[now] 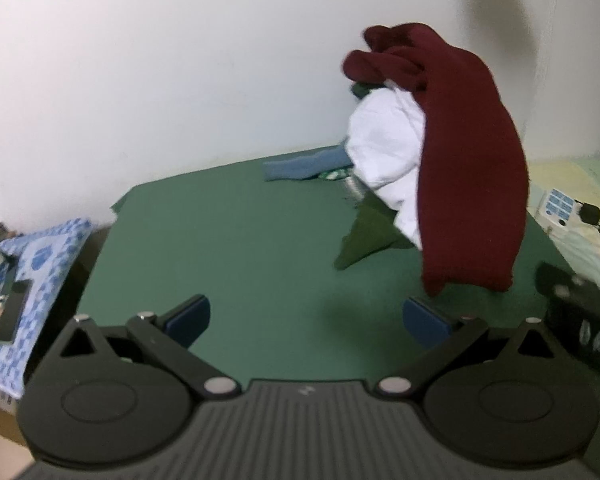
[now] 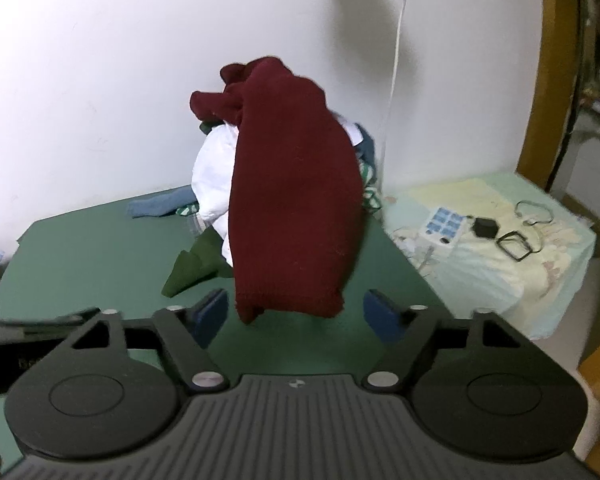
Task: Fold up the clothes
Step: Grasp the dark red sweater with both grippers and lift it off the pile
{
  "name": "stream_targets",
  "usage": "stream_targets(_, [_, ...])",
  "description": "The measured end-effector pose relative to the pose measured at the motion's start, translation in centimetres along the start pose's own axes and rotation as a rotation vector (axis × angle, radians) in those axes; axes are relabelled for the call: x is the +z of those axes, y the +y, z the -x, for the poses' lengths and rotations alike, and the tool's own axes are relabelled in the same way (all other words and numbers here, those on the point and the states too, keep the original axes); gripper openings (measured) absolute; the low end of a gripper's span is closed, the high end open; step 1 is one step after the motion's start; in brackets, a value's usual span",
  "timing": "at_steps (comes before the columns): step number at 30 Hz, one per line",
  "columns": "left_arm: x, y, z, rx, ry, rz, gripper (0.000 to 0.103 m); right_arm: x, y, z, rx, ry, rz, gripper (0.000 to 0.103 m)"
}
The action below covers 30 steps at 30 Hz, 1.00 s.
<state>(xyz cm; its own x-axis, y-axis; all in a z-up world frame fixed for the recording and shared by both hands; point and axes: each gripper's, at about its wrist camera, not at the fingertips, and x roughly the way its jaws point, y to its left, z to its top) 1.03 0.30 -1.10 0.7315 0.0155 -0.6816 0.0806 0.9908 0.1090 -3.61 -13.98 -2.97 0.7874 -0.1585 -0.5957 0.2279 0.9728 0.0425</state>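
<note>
A pile of clothes stands at the far right corner of the green table [image 1: 220,240]. A dark red knit garment [image 1: 468,184] [image 2: 296,208] drapes over the pile, down to the table. Under it are a white garment [image 1: 384,148] [image 2: 212,176], a dark green one [image 1: 364,236] [image 2: 192,268] and a blue one [image 1: 300,166] [image 2: 156,206]. My left gripper [image 1: 306,320] is open and empty, above the table, left of the red hem. My right gripper [image 2: 298,316] is open and empty, its blue pads on either side of the red hem, just in front of it.
A white wall runs behind the table. A blue patterned cloth with small items [image 1: 32,272] lies on a surface to the left. A pale covered stand [image 2: 492,248] with a pill pack, a charger and cables is to the right. The right gripper's body [image 1: 580,320] shows at the left view's right edge.
</note>
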Motion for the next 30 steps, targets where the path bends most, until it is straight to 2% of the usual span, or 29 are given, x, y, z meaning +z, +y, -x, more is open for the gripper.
stream_targets(3, [1.8, -0.6, -1.4, -0.012, 0.003, -0.029, 0.103, 2.5, -0.9, -2.2, 0.016, 0.017, -0.03, 0.069])
stream_targets(5, [3.2, -0.9, -2.2, -0.015, -0.01, -0.04, 0.103, 4.1, -1.1, -3.5, -0.001, -0.004, -0.021, 0.069])
stream_targets(12, [6.4, -2.1, -5.6, -0.071, 0.008, -0.024, 0.103, 8.9, -0.8, -9.1, -0.016, -0.073, 0.084, 0.069])
stream_targets(18, [5.6, -1.8, -7.3, -0.08, 0.038, 0.059, 0.102, 11.9, -0.2, -14.8, 0.006, -0.099, 0.125, 0.069])
stream_targets(24, [4.5, -0.7, -8.7, -0.075, 0.11, 0.143, 0.102, 15.7, 2.3, -18.6, -0.03, -0.17, 0.136, 0.069])
stream_targets(27, [4.9, 0.1, -8.9, -0.071, 0.118, 0.168, 0.102, 17.0, 3.7, -20.0, -0.05, -0.196, 0.147, 0.068])
stream_targets(29, [5.3, 0.7, -8.8, -0.073, 0.112, 0.184, 0.102, 17.4, 4.2, -21.1, -0.054, -0.184, 0.16, 0.058])
stream_targets(30, [5.7, 1.0, -8.8, -0.075, 0.105, 0.188, 0.102, 17.5, 4.2, -21.4, -0.026, -0.176, 0.158, 0.032])
